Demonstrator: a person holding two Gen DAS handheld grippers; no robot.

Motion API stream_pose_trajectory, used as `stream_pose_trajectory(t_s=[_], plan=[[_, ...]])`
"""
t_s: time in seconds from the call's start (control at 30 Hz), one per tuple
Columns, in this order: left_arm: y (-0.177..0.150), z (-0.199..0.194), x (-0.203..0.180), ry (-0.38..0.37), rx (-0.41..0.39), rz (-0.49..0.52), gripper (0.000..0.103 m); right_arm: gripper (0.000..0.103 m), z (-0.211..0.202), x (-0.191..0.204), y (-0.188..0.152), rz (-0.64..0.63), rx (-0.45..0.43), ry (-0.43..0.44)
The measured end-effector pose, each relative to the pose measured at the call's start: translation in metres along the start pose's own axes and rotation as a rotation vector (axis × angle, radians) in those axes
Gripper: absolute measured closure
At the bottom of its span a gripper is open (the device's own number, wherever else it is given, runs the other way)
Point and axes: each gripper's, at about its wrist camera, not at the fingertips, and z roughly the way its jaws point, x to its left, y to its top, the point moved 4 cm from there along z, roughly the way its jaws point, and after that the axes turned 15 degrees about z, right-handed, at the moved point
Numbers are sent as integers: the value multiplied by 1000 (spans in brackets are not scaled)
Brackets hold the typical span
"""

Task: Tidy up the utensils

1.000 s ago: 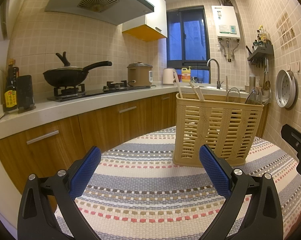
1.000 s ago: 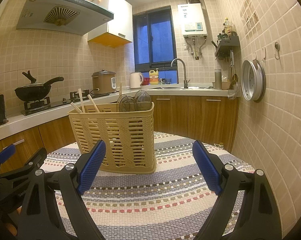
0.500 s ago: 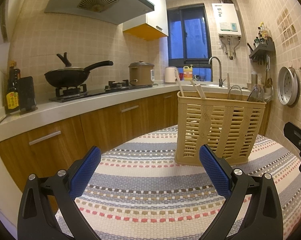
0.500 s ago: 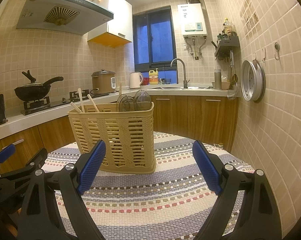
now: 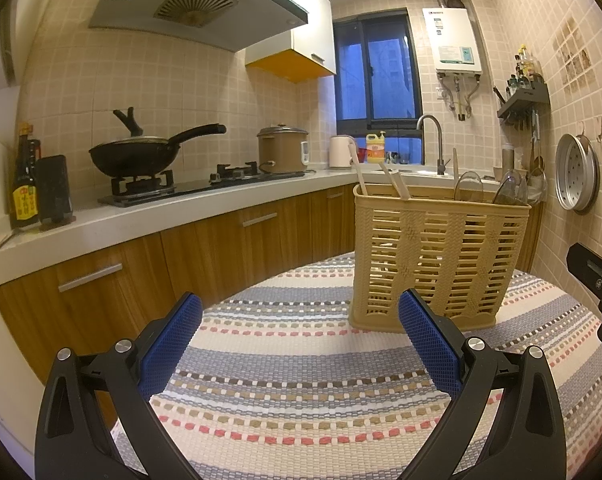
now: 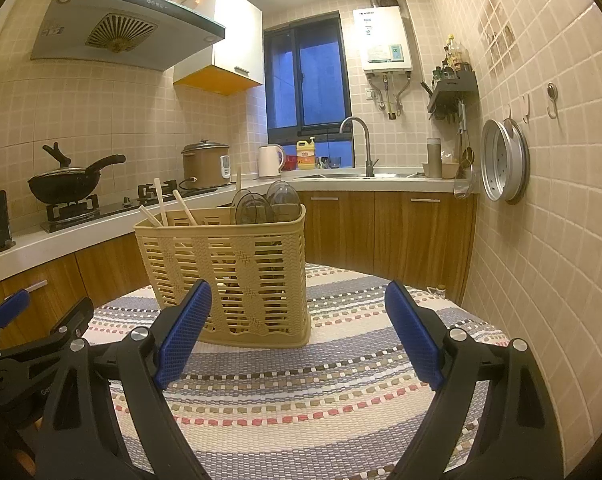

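A beige slatted plastic utensil basket (image 5: 437, 260) stands upright on a table with a striped woven cloth (image 5: 285, 384); it also shows in the right wrist view (image 6: 229, 276). Pale chopsticks (image 5: 391, 180) and dark translucent spoons (image 5: 471, 186) stick up out of it; the chopsticks (image 6: 161, 202) and the spoons (image 6: 267, 206) show in the right view too. My left gripper (image 5: 299, 340) is open and empty, short of the basket. My right gripper (image 6: 297, 330) is open and empty, with the basket just beyond its left finger.
A counter (image 5: 141, 216) with a wok (image 5: 137, 156), a rice cooker (image 5: 283, 148) and bottles (image 5: 25, 184) runs along the left. A sink tap (image 6: 361, 140) stands at the back. A tiled wall with a hung steamer tray (image 6: 503, 160) is on the right.
The left view has shifted slightly, so the basket sits a little higher and to the right. The right gripper has barely moved. Both stay open.
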Motion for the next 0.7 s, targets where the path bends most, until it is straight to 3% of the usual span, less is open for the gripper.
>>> stream_pose_trajectory(t_s=[0.7], plan=[[2, -4, -3, -2, -22, 18, 7, 19, 0, 2, 1, -11, -3, -3]])
